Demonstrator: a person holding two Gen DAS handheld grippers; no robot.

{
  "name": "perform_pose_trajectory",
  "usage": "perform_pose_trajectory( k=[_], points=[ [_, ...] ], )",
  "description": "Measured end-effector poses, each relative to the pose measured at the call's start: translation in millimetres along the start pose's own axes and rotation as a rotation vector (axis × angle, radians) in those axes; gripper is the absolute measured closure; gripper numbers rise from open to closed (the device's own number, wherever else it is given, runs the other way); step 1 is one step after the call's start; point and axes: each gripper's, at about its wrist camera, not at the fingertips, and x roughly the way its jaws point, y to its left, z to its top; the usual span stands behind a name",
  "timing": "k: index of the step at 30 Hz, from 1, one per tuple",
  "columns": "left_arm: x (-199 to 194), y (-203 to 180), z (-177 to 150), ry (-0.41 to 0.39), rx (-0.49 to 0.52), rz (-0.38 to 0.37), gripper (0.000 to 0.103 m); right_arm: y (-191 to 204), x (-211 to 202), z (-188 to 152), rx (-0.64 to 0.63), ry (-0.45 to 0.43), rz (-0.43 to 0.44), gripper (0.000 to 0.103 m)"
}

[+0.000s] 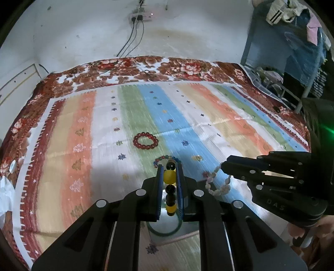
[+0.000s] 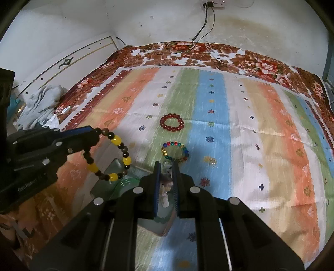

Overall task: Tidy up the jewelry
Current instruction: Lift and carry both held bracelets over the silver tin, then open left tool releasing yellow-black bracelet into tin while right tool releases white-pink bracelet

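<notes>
My left gripper is shut on a yellow-and-dark bead bracelet, which hangs in the air; it also shows in the right wrist view. My right gripper is shut on a pale shell bracelet, which dangles in the left wrist view. Both are held over a metal tray with a green bangle in it. A red bead bracelet and a multicoloured bead bracelet lie on the striped cloth farther out.
The striped cloth lies over a floral blanket on a bed. A crumpled grey cloth sits at the bed's left edge. Cables run from a wall socket onto the bed. A cluttered blue rack stands to the right.
</notes>
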Motion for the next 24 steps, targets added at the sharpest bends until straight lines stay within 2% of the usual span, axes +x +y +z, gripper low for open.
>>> perform_pose_trajectory(
  k=[20, 21, 23, 24],
  points=[
    [9, -9, -10, 0.043, 0.028, -0.005, 0.091, 6, 6, -7, -0.012, 0.028, 0.033, 0.090],
    [9, -9, -9, 0.042, 0.028, -0.001, 0.086, 6, 7, -7, -0.010, 0.030, 0.031, 0.089],
    [10, -5, -9, 0.040, 0.018, 0.013, 0.069, 2, 11, -7, -0.001, 0.044, 0.020, 0.069],
    [10, -3, -9, 0.040, 0.011, 0.014, 0.066, 1, 12, -7, 0.001, 0.046, 0.012, 0.065]
  ],
)
